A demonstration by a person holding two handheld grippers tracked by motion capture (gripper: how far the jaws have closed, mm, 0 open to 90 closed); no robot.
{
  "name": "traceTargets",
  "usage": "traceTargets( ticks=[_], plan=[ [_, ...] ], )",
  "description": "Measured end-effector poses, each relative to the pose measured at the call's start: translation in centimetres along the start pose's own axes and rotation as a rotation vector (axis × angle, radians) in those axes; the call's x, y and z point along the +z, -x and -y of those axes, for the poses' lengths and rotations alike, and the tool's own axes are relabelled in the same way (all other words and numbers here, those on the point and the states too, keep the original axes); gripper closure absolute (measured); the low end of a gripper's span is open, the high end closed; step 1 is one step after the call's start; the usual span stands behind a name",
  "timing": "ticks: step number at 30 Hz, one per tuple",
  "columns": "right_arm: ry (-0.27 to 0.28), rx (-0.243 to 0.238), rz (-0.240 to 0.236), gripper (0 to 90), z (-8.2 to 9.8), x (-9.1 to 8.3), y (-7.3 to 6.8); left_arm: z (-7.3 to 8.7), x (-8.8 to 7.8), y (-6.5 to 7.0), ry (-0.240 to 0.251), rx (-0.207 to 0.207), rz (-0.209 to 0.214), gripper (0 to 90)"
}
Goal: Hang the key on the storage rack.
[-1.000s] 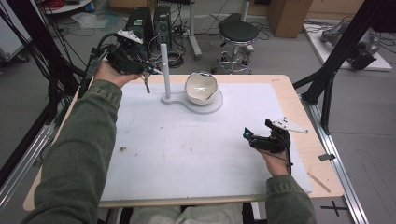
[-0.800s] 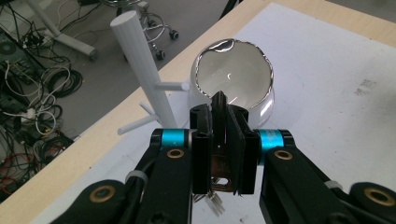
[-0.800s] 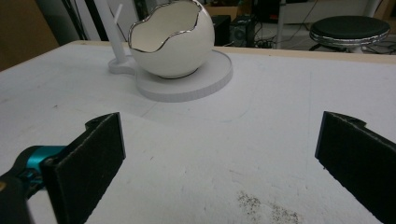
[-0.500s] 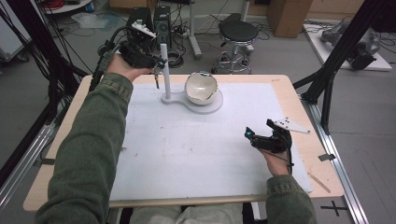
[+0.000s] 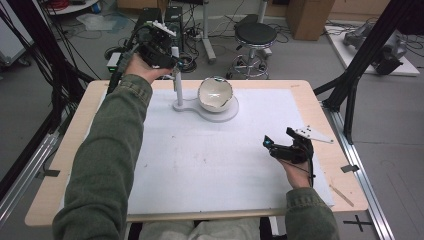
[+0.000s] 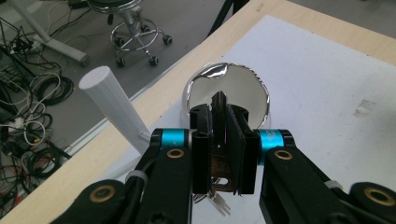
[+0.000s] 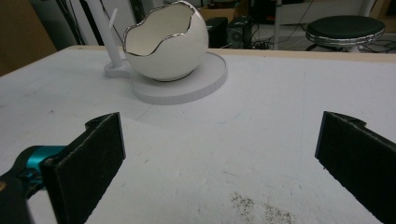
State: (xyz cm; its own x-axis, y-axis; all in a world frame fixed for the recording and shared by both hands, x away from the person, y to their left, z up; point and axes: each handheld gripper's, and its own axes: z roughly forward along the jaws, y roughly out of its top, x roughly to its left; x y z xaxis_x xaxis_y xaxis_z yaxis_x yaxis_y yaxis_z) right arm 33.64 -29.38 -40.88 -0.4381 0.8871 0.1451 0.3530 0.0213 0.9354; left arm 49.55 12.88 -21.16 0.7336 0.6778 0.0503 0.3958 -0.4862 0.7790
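The egg-shaped bowl (image 5: 216, 94) sat on the round disc of a white stand (image 5: 220, 114) at the far middle of the white mat (image 5: 210, 165), and everything else is best placed from it. It looked like glazed ceramic, cream inside and out, with a jagged, cracked-shell rim edged in silver; I would judge it hard, smooth, rather slippery and easily chipped, so a hold would be safest low on the rounded body or across the wall with gentle pressure, not on the thin pointed rim. Just left of the bowl a slim white post (image 5: 177, 75) rose from the same stand, matte and faintly ridged like printed plastic. The left gripper (image 5: 167, 62) was held up beside the top of that post, above and left of the bowl, its jaws pinched tight on a small thing (image 6: 219, 140) of dark, flat parts with thin metal prongs hanging below; what it was I could not tell. The right gripper (image 5: 280, 145) rested on the mat well in front and to the right of the bowl, its padded black jaws spread wide and holding nothing. The mat was dull and lightly scuffed, with a patch of dark specks (image 7: 261, 207) near that gripper.
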Motion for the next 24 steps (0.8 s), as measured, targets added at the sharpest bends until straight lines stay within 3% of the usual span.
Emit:
traceTargets(
  ticks=[8,13,18,21,24],
  plan=[
    [0.003,0.002,-0.001,0.5,0.1,-0.2,0.0,-0.3,0.9,-0.8,0.004,-0.01,-0.022,80.6],
    [-0.001,0.012,0.007,0.5,0.1,-0.1,0.3,0.0,1.7,-1.4,-0.03,-0.01,-0.038,80.6],
    [0.007,0.018,0.013,0.5,0.1,-0.3,0.5,-0.1,1.7,-1.6,0.024,-0.02,-0.032,80.6],
    [0.006,0.009,0.012,0.5,0.1,-0.3,0.4,-0.2,1.9,-1.6,0.022,-0.024,-0.038,80.6],
    [0.015,0.009,0.013,0.5,0.1,-0.4,0.5,-0.1,2.1,-1.8,0.013,-0.038,-0.076,80.6]
  ],
)
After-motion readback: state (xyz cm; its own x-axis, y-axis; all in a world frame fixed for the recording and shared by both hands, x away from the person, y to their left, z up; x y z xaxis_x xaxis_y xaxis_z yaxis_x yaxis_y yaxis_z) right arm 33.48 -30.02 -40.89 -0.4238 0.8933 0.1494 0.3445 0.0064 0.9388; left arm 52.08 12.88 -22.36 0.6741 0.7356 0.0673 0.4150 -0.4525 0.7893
